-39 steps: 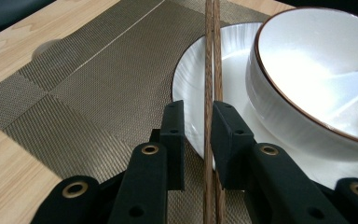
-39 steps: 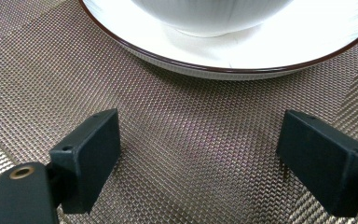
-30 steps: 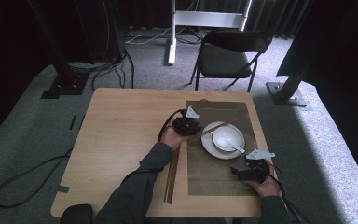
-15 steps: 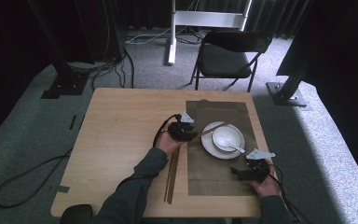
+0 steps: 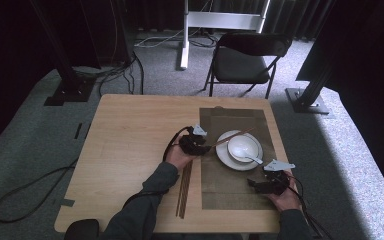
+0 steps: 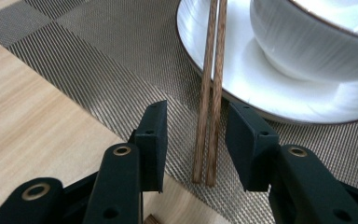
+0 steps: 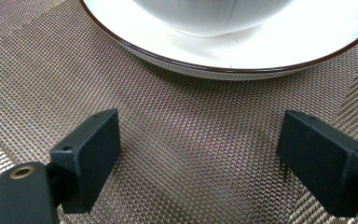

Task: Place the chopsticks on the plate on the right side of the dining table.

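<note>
A pair of brown chopsticks [image 6: 209, 116] lies with its far end on the rim of a white plate [image 6: 261, 88] and its near end on the woven placemat [image 6: 98, 60]. My left gripper [image 6: 199, 109] straddles that near end. Its jaws have just been opening, and there are gaps between the pads and the sticks. From above, the left gripper [image 5: 206, 147] sits at the plate's left edge, beside the chopsticks [image 5: 232, 137]. A white bowl [image 5: 242, 146] holding a spoon [image 5: 252, 159] stands on the plate [image 5: 222, 156]. My right gripper [image 7: 200, 135] is open over the mat, just short of the plate [image 7: 261, 51].
More chopsticks [image 5: 184, 190] lie on the bare wood left of the placemat [image 5: 230, 192], near my left forearm. The right gripper [image 5: 255, 184] rests at the mat's near right. A black chair [image 5: 242, 60] stands beyond the table's far edge.
The left hand and its gripper have slid a little toward the near side of the table, beside the plate. The right hand has stayed put.
</note>
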Motion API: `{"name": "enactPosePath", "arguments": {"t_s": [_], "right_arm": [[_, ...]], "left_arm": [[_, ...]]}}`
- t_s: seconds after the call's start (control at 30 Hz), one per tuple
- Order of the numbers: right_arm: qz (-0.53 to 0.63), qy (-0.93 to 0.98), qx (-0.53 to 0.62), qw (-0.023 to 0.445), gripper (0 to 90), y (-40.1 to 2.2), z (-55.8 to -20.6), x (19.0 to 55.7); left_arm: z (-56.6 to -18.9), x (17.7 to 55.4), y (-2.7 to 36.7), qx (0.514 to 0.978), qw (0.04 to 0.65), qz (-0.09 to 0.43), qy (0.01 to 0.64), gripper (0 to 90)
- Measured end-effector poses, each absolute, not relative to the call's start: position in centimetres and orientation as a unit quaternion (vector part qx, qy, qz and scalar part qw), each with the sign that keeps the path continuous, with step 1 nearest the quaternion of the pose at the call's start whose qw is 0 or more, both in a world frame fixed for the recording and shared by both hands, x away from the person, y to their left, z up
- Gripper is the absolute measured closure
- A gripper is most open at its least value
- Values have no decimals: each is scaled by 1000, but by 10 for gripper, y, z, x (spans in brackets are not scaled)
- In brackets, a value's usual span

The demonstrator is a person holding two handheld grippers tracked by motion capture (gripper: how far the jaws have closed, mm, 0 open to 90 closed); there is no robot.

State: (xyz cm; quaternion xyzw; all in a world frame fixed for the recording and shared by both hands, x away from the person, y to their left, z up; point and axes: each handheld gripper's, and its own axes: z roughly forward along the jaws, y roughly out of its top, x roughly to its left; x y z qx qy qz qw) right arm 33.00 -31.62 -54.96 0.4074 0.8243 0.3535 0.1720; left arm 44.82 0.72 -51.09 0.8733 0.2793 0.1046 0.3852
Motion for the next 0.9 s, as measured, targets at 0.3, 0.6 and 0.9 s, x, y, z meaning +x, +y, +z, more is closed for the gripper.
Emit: {"name": "enactPosePath", "arguments": {"t_s": [0.3,0.6,0.9], "right_arm": [[354,823,410,172,139,-317,-549,330],[354,821,414,174,157,-317,-549,330],[354,820,415,174,159,-317,-549,330]], "left_arm": [[-517,449,10,880,374,102,274,600],[-521,446,6,893,357,107,252,639],[-520,446,1,901,346,117,235,729]]}}
